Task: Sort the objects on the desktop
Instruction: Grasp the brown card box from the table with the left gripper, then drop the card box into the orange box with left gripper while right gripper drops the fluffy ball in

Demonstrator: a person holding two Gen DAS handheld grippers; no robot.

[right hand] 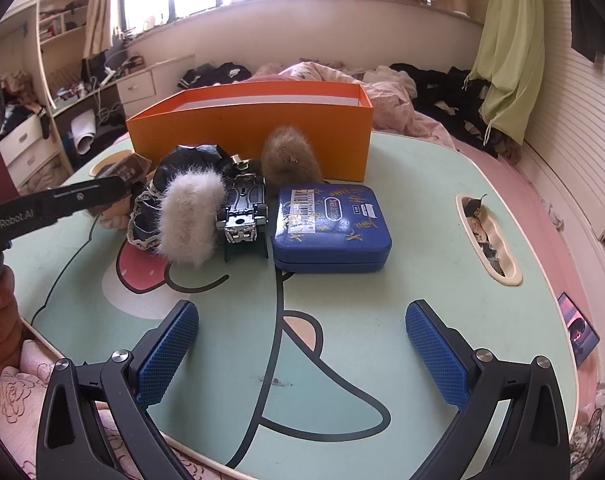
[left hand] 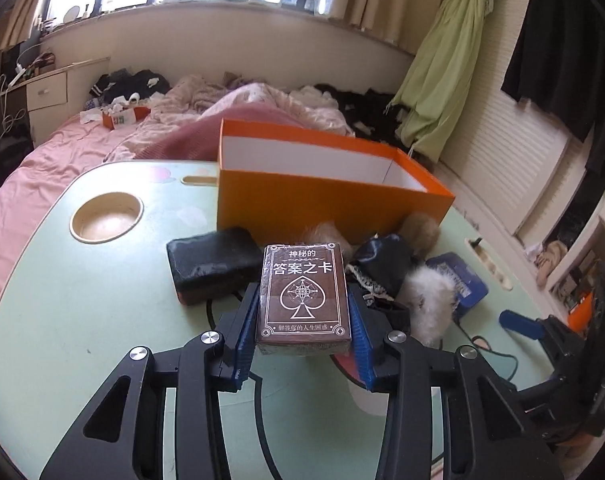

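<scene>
My left gripper [left hand: 302,294] is shut on a brown card box [left hand: 304,296] with a spade emblem, held face up just above the table. In the right wrist view the same gripper [right hand: 118,186] reaches in from the left. Behind it stands an open orange box [left hand: 322,200], whose inside I cannot see. My right gripper [right hand: 302,312] hangs open over the green table [right hand: 382,340], with nothing between its pads. Ahead of it lie a blue case [right hand: 330,224], a toy car chassis [right hand: 244,212], a white fluffy piece [right hand: 190,220], dark lace-edged fabric [right hand: 190,160] and a brown fluffy ball [right hand: 290,158].
A black pouch [left hand: 212,264] lies left of the card box. The table has a round cup recess [left hand: 106,216] at the left and a slot [right hand: 488,236] holding small things at the right. A phone [right hand: 578,328] lies on the pink bedding beside the table.
</scene>
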